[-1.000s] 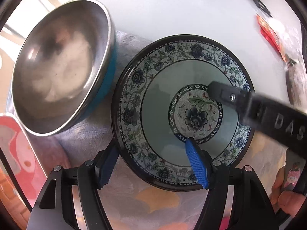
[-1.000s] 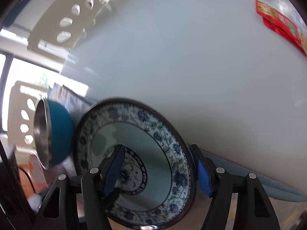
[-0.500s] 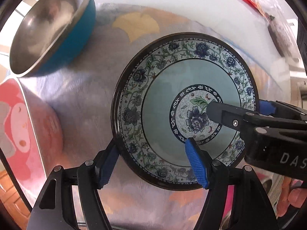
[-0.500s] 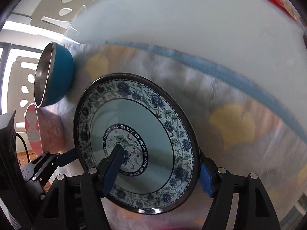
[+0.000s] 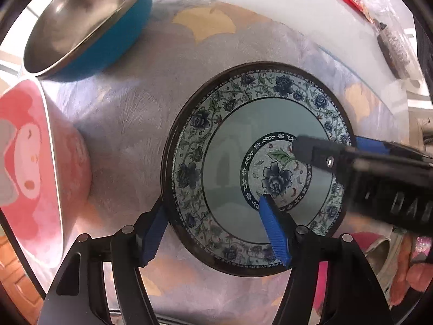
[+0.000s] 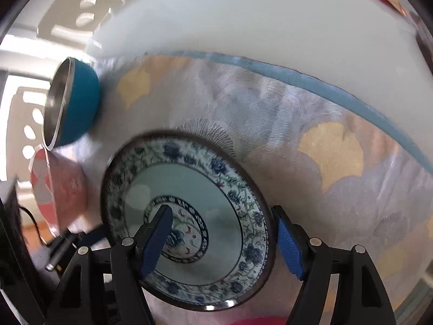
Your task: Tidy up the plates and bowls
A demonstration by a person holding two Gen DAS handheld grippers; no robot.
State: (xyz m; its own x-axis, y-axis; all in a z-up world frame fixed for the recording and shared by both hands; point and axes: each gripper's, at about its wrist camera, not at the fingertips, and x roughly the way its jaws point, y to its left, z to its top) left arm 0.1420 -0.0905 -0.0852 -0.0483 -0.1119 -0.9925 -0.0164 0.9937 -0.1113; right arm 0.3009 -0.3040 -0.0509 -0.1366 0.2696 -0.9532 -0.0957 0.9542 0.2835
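The floral bowl point(image 5: 257, 168) sits over a grey cloth point(image 5: 130, 124) with yellow leaves, its rim pinched by both the left gripper point(image 5: 216, 233) and right gripper point(image 6: 222, 246). Nearby stand a blue steel bowl point(image 5: 89, 24) and pink bowl point(image 5: 32, 168). The white bench point(image 6: 243, 13) spreads beyond.

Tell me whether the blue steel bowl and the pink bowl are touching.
Cannot tell. In the right wrist view the blue steel bowl has its rim meeting the pink bowl in the image, but motion blur hides any gap; the left wrist view looks apart.
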